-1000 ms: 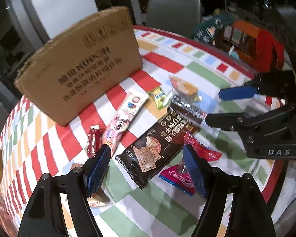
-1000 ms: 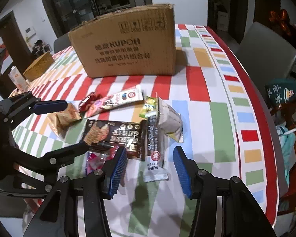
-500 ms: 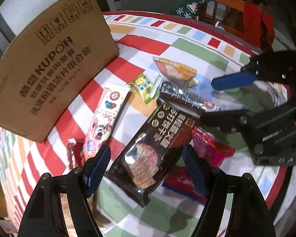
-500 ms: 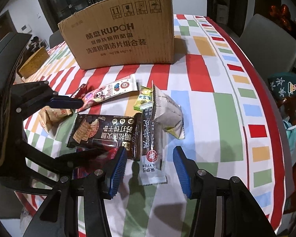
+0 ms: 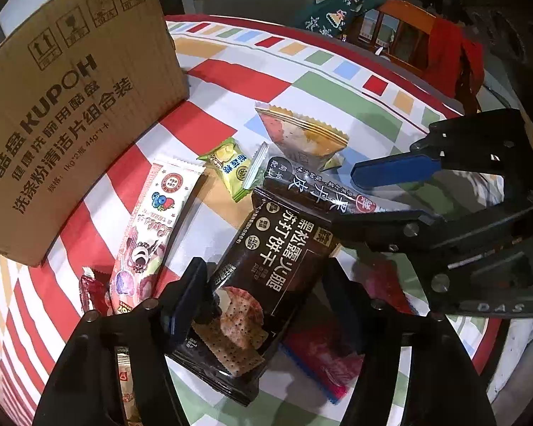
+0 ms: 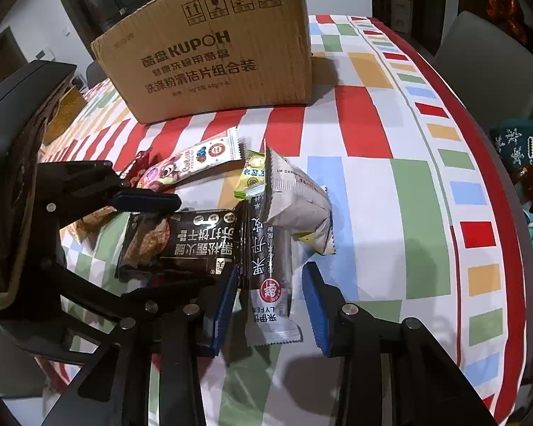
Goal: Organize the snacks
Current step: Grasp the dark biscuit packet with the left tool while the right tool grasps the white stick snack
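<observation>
Both grippers have dropped closer to the snack pile since the earlier frames: the left gripper (image 5: 263,294) is now straddling the dark cracker pack (image 5: 266,273), and the right gripper (image 6: 270,305) is bracketing the near end of the slim dark-and-white bar (image 6: 270,277). Each is standing spread, its blue pads just beside the wrapper; whether any pad is already touching is hard to tell through the fisheye. Picking is the step in hand, with the snacks lying loose on the checked tablecloth (image 6: 419,220) in front of the cardboard box (image 6: 216,60). Next, each pair of jaws is probably needing to close squarely across its packet and lift clear of the overlapping red wrapper (image 5: 323,358) underneath.
</observation>
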`<action>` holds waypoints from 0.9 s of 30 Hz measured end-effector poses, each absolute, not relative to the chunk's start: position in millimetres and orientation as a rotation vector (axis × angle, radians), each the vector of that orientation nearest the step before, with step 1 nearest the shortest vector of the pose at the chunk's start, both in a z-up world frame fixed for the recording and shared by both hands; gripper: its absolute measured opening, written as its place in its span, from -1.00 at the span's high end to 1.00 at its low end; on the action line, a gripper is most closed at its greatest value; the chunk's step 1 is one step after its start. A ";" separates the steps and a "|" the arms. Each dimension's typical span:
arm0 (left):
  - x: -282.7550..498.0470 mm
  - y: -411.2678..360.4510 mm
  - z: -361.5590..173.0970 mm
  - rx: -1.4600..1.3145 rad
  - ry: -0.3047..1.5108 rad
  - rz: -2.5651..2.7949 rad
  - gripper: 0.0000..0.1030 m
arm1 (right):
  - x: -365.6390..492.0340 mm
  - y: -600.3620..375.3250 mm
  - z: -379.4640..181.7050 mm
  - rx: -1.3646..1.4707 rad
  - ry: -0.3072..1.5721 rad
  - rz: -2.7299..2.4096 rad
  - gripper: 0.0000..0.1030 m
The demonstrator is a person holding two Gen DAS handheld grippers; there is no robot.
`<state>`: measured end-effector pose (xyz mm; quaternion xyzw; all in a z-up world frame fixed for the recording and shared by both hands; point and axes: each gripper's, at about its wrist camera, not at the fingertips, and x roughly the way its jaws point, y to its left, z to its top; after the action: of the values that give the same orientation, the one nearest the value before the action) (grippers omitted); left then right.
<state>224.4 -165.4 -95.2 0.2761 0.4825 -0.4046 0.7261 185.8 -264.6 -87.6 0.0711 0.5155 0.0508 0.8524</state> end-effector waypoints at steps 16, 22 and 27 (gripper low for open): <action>217.2 -118.6 -80.4 0.344 1.053 -0.727 0.32 | 200.8 -258.1 -93.6 0.116 1.093 0.130 0.47; 216.9 -120.4 -80.4 0.368 1.051 -0.703 0.28 | 206.8 -255.7 -94.0 0.119 1.093 0.129 0.54; 223.3 -120.7 -87.9 0.410 1.065 -0.652 -0.20 | 205.2 -253.5 -94.0 0.108 1.086 0.119 0.59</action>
<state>223.3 -120.7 -87.9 0.1906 0.4948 -0.3030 0.7919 205.2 -253.5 -94.0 0.0513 0.5160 0.0564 0.8532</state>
